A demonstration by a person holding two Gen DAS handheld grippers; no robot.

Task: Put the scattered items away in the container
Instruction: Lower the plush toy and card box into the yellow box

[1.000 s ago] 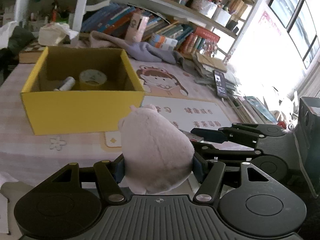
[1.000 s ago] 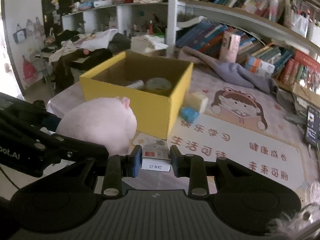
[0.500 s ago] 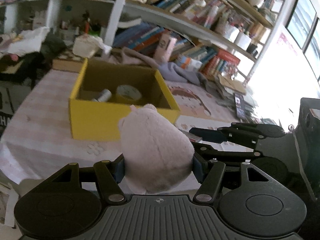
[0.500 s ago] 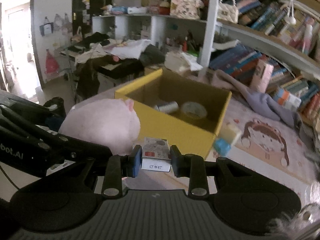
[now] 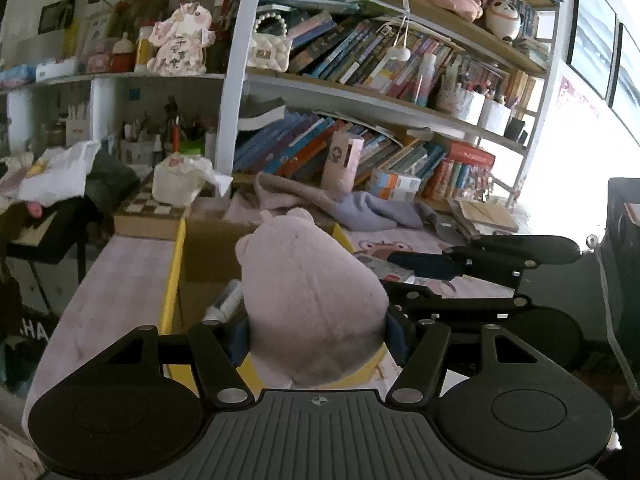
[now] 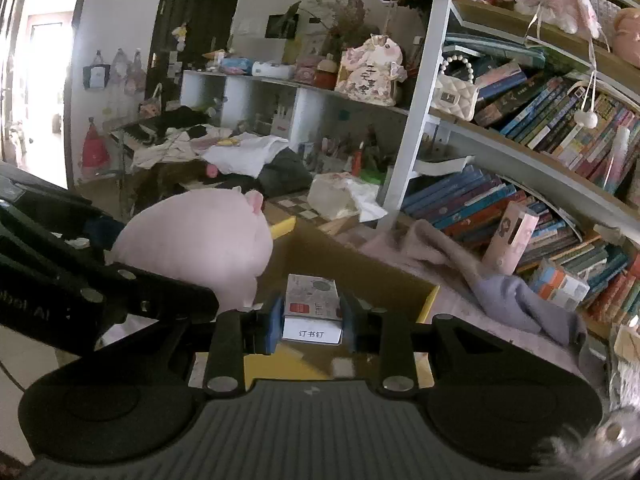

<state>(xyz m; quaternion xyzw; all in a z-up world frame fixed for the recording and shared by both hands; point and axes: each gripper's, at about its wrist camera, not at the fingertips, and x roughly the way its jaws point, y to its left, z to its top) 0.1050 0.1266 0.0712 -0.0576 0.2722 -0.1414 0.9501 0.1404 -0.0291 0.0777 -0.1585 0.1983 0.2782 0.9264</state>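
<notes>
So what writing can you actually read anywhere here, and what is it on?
"订书钉": white end flap of the small box in the right gripper.
"千", "安", "康": hanging pink cloth charm on the shelf; partly legible.
Left gripper side lettering: cut off, unreadable.
Book spines, pink carton, table mat: too small or blurred.

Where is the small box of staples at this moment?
In the right wrist view the small box of staples is clamped in the right gripper, above the open yellow box, with the pink plush toy to its left.
</notes>
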